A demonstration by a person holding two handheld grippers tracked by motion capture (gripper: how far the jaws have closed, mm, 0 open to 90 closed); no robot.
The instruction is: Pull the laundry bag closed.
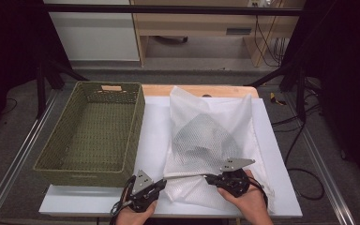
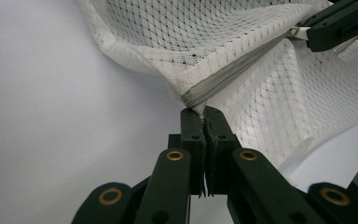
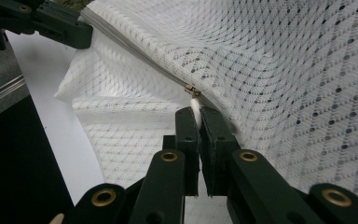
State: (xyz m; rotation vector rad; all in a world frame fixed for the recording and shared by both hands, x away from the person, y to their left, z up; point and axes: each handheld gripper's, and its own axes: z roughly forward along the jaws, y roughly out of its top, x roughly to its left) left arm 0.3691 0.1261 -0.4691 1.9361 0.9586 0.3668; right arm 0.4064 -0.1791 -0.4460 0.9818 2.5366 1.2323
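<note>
Altogether two claws, left claw (image 2: pixel 204 122) and right claw (image 3: pixel 196 122), one mesh bag (image 1: pixel 211 136), one basket (image 1: pixel 93 131).

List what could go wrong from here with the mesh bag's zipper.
1. The right tongs pinch only the small white zipper pull; it could slip out.
2. The left tongs clamp just the zipper end of the mesh bag; a hard pull may tear the mesh or drag the bag.

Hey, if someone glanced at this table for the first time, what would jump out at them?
A white mesh laundry bag lies mid-table, its zipper stretched taut between the left gripper and the right gripper, both clamped on it at the near edge. An empty green woven basket sits to its left.
</note>
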